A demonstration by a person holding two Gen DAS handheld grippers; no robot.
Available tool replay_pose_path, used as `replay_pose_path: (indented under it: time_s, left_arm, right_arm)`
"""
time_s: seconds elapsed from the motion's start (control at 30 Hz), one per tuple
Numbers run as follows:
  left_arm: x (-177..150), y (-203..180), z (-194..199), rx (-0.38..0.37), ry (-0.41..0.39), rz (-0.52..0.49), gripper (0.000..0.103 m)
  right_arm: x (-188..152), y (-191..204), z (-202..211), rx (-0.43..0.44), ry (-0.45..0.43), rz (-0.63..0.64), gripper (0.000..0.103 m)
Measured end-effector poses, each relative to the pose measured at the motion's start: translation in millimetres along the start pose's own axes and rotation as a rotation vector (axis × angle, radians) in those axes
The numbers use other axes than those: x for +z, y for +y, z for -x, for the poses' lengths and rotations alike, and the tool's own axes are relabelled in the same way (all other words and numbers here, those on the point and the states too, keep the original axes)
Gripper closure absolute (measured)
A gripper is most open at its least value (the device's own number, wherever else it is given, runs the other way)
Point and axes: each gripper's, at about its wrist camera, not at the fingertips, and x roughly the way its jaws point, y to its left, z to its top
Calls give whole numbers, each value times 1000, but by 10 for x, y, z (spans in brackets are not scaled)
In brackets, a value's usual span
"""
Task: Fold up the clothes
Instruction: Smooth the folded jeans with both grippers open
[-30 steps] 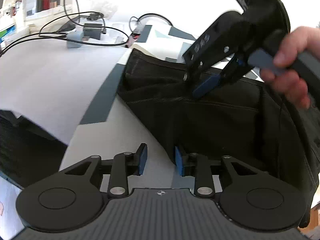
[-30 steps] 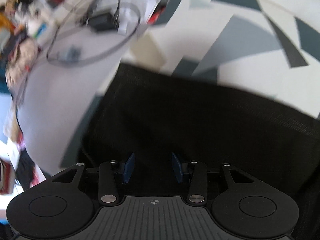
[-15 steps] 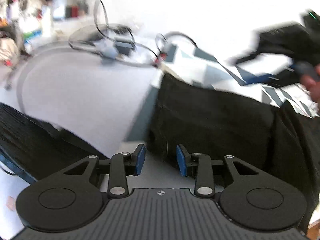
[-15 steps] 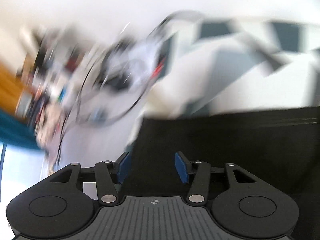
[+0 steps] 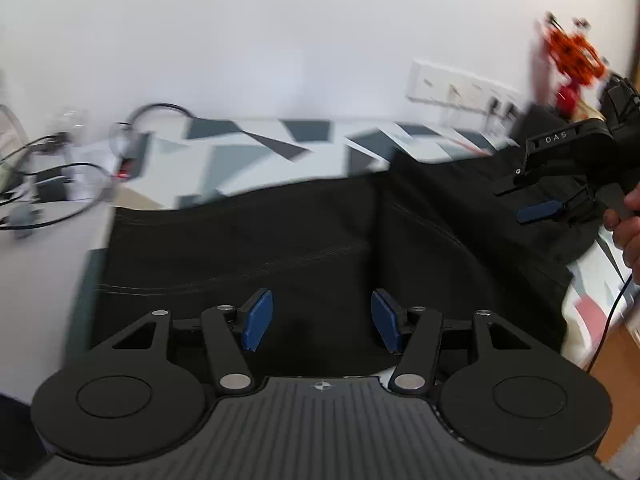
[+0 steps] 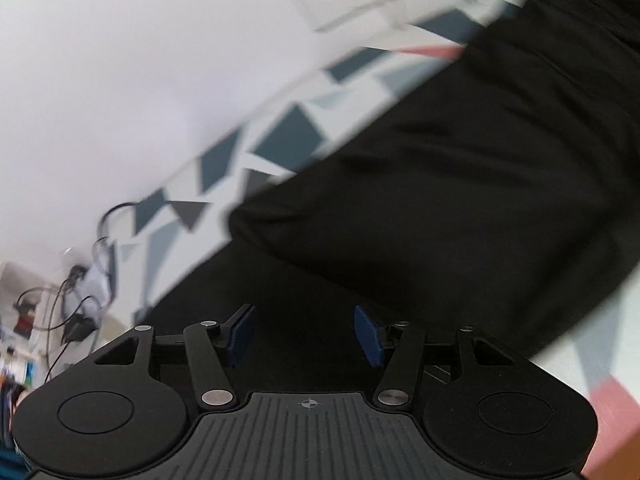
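A black pair of trousers lies spread on a table with a grey and white triangle-patterned cloth. It also fills the right wrist view. My left gripper is open and empty, low over the near edge of the trousers. My right gripper is open and empty over the dark fabric. The right gripper also shows at the right of the left wrist view, above the bunched right part of the trousers, held by a hand.
Black cables and a small power adapter lie on the table's left part. A white wall socket strip and an orange object are at the back right. The table's right edge drops to a wooden floor.
Both grippers swung to the right and rose, so the views now look across the trousers toward the wall. Both jaws stand wider than before. The right gripper moved to the far right.
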Motion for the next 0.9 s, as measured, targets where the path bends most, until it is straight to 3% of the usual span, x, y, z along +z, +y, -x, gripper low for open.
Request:
replay_pose_path:
  time_s: [0.13, 0.27, 0.43, 0.57, 0.63, 0.67, 0.7, 0.73, 0.8, 0.9]
  left_arm:
    - [-20, -123, -88, -13, 29, -46, 41]
    - [-68, -104, -132, 62, 60, -65, 36]
    - [-134, 134, -186, 164, 120, 26, 36]
    - [-201, 286, -209, 224, 151, 79, 29]
    - [-238, 353, -212, 247, 164, 102, 29]
    - [-253, 378, -203, 251, 166, 109, 29]
    - [-266, 399, -183, 248, 160, 116, 29]
    - [-278, 418, -151, 232, 149, 127, 29]
    - [-298, 457, -87, 202, 128, 149, 29]
    - [-303, 510, -7, 168, 102, 195, 29]
  right_arm:
    - [-198, -318, 53, -82, -10, -41, 48]
    - [-348, -511, 135, -162, -51, -69, 44]
    - [-433, -606, 143, -240, -68, -56, 39]
    - [-466, -633, 60, -317, -62, -32, 29]
    - [-483, -618, 20, -299, -36, -24, 38]
    - [-490, -575, 19, -286, -18, -7, 55]
    - [-498, -532, 19, -273, 1, 9, 79]
    - [-488, -471, 37, -260, 17, 25, 87]
    - [-438, -261, 79, -202, 41, 62, 86]
    - [-365, 229, 4, -46, 97, 143, 88]
